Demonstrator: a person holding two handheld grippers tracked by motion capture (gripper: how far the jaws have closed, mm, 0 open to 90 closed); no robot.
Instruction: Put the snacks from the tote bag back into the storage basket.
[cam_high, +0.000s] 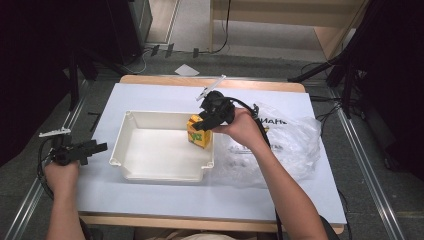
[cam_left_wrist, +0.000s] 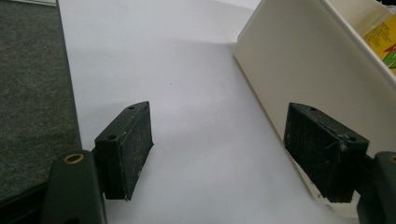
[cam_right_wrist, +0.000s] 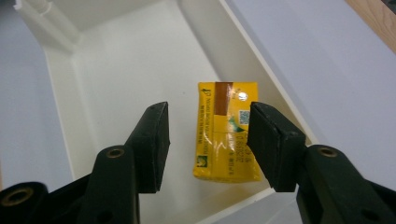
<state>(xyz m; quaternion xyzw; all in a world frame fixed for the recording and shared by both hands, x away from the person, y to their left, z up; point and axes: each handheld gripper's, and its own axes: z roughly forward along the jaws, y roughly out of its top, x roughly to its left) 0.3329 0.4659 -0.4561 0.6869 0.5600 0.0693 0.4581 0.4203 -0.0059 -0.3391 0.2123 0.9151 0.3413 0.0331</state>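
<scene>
A yellow drink carton (cam_high: 198, 132) stands in the right far corner of the cream tray (cam_high: 165, 176). My right gripper (cam_high: 206, 120) hovers just above it, tilted down, jaws open. In the right gripper view the carton (cam_right_wrist: 224, 140) lies on the tray floor (cam_right_wrist: 116, 79) below the right gripper (cam_right_wrist: 208, 112); the pads (cam_right_wrist: 154, 140) stand apart from it. My left gripper (cam_high: 97, 147) rests at the table's left edge, open with nothing between its jaws. The left gripper (cam_left_wrist: 219, 109) points along the tray's outer wall (cam_left_wrist: 303, 60), and a corner of the carton (cam_left_wrist: 384, 39) peeks over the rim.
A crumpled clear plastic bag (cam_high: 290, 145) lies on the white tabletop (cam_high: 150, 95) right of the tray, under my right forearm. Grey carpet (cam_left_wrist: 32, 93) drops away past the table's left edge. Dark stands and cables surround the table.
</scene>
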